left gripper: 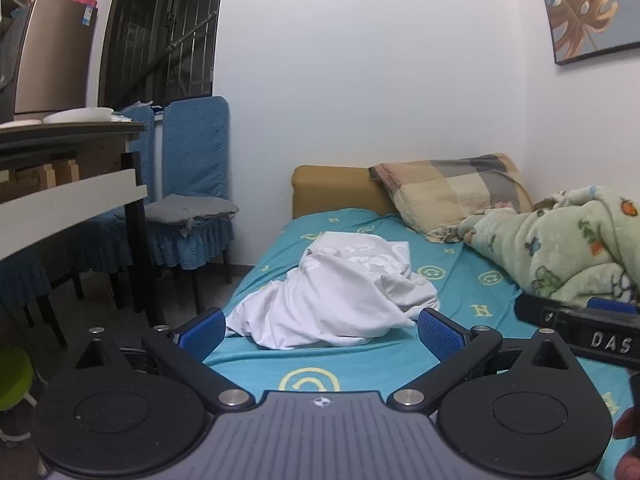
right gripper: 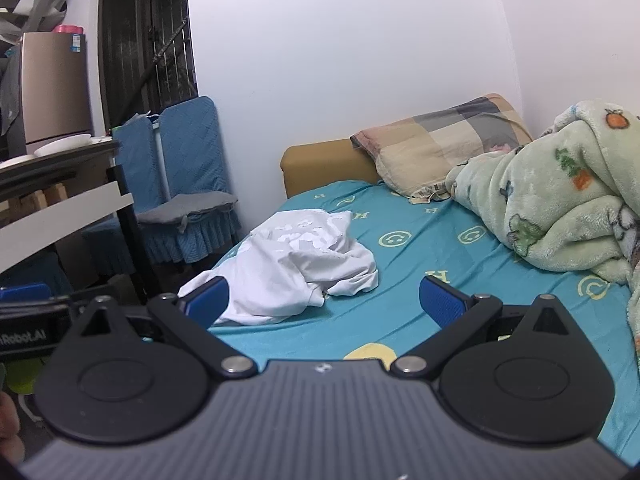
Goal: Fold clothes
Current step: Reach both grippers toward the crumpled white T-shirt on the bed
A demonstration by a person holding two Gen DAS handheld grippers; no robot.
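A crumpled white shirt lies in a heap on the bed, on the teal sheet near its left edge, well apart from the pillow and the green blanket bunched at the right. The left gripper hovers just short of the shirt, jaws spread wide and holding nothing. The right gripper hangs beside it, jaws likewise spread and empty, the shirt ahead toward its left finger. Blue-covered chairs stand by the counter at the left.
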